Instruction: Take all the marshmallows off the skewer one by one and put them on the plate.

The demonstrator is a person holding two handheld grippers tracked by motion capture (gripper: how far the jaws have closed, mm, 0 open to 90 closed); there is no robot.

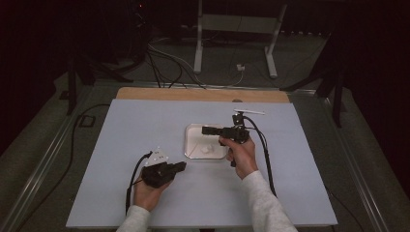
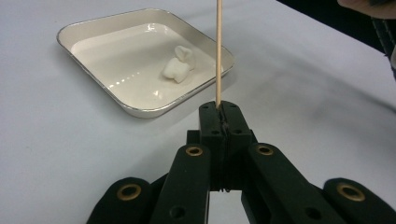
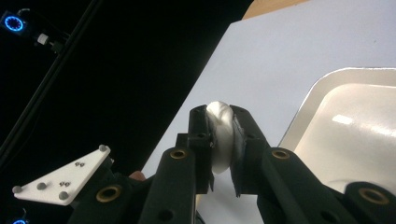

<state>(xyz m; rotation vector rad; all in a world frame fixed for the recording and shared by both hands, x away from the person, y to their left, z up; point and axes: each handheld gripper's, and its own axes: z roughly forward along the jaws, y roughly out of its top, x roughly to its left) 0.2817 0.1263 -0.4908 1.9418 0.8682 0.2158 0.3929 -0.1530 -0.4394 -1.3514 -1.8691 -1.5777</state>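
Left gripper pinches wooden skewer upright, near tray. Right gripper squeezes one marshmallow above the tray edge. Nothing threaded yet by the look of it; two more pieces wait in the tray.

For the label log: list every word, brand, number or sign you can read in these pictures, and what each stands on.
No readable text in any view.
White tray, marshmallows, wooden skewer, table sheet: no print.
Left gripper and right gripper: no lettering shows.
Grey three-cornered plate: small dark marks, too small to read.
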